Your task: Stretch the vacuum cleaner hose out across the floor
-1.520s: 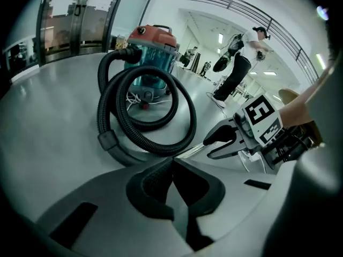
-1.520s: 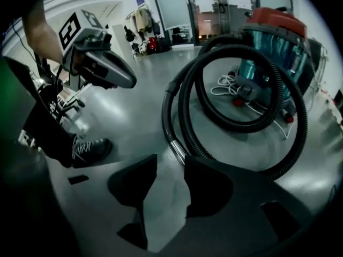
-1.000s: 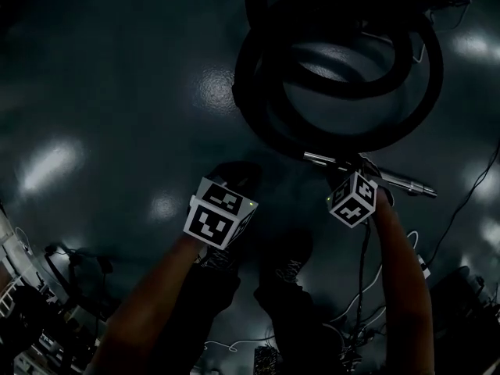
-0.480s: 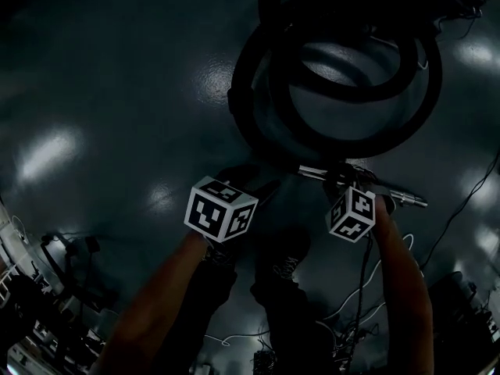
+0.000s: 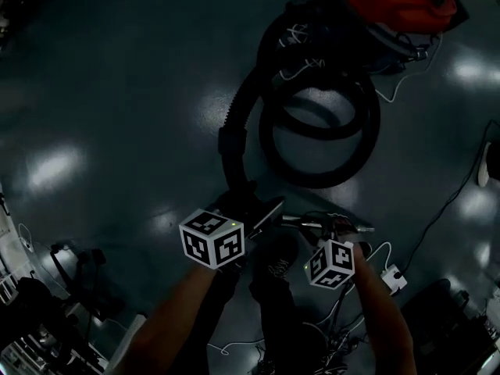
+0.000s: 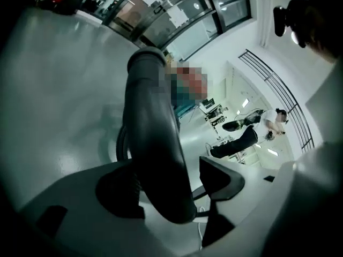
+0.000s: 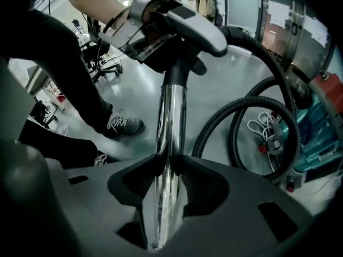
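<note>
- My left gripper (image 6: pixel 171 193) has its fingers (image 6: pixel 222 178) spread wide. They have just been opening, and the hose (image 6: pixel 153 138) runs up between them. I see a gap at the right pad, so I judge nothing is squeezed; the stiff bend only rests in the fork.
- My right gripper (image 7: pixel 170 182) has just been closing, and its fingers (image 7: pixel 201 189) are pinched on the metal tube (image 7: pixel 170 116). I take this for the real hold: the rigid tube gives a firm handle for dragging the soft hose behind it.
- Further out, most of the hose lies in loops on the floor (image 5: pixel 117 92), next to the red vacuum cleaner (image 5: pixel 398 2). To my eye the stretching has barely begun.
- The hose's dark body covers the left pad, so I cannot tell whether it touches there.
- The tube's lower end is cut off at the frame edge.
- In the dim head view the marker cubes (image 5: pixel 211 239) cover both sets of jaws, and the spot where the hose joins the vacuum cleaner is lost in shadow.
</note>
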A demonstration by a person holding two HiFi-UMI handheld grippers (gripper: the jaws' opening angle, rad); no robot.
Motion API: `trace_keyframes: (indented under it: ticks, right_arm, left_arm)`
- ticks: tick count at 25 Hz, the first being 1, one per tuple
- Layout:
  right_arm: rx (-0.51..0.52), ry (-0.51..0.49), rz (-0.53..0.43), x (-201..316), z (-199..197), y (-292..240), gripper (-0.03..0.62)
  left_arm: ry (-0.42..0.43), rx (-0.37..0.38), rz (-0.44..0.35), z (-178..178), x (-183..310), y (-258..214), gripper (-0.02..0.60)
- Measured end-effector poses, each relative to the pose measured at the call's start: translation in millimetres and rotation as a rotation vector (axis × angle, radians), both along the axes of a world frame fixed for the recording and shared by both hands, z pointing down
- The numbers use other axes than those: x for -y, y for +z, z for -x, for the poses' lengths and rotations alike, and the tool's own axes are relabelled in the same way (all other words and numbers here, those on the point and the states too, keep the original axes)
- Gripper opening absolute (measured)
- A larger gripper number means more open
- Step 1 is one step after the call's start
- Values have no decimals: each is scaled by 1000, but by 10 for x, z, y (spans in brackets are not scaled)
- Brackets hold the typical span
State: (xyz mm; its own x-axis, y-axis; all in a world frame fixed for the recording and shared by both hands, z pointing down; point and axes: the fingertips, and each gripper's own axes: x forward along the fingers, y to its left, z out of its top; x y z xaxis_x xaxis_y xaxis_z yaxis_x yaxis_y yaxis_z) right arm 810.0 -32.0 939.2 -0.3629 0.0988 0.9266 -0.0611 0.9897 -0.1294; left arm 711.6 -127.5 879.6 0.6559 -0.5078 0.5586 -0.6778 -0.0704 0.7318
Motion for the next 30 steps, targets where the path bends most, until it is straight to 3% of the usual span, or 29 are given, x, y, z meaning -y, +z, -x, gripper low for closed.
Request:
trace_keyframes:
  ticks: [1,2,3,8,11,14,17,22,25,30]
  right_arm:
    - [7,12,8,-44,30,-160,155]
    - [12,29,16,-71,60,-305,155]
    - [16,52,22,-73,87,-434,155]
    - [87,191,46,-6,256,-1075,156]
    - [115,233,21,-13,374,-1459,156]
    - [87,254,17,-43,340,-1795,156]
    - [82,311,6,-61,156,-2267,158]
    - [159,457,-135,102,-256,-3477,158]
    - [221,499,-271,285,-465,-4369,156]
    - [312,457,-430,250,-523,-5758,157]
  left_arm:
    - [7,22,-18,3,40,-166,324]
    - [21,43,-40,-3,77,-330,229]
    - [32,51,-65,-20,122,-501,177]
    - [-17,-22,-156,-186,385,-1446,101]
    - [43,23,-233,-321,470,-1981,87]
    - [188,125,-319,-442,499,-2421,86]
    - [394,236,-418,-542,413,-2844,86]
    - [754,409,-559,-658,88,-3553,86]
    - [938,457,-610,-761,-135,-3999,86]
    - [1178,490,-622,-898,-675,-4606,86]
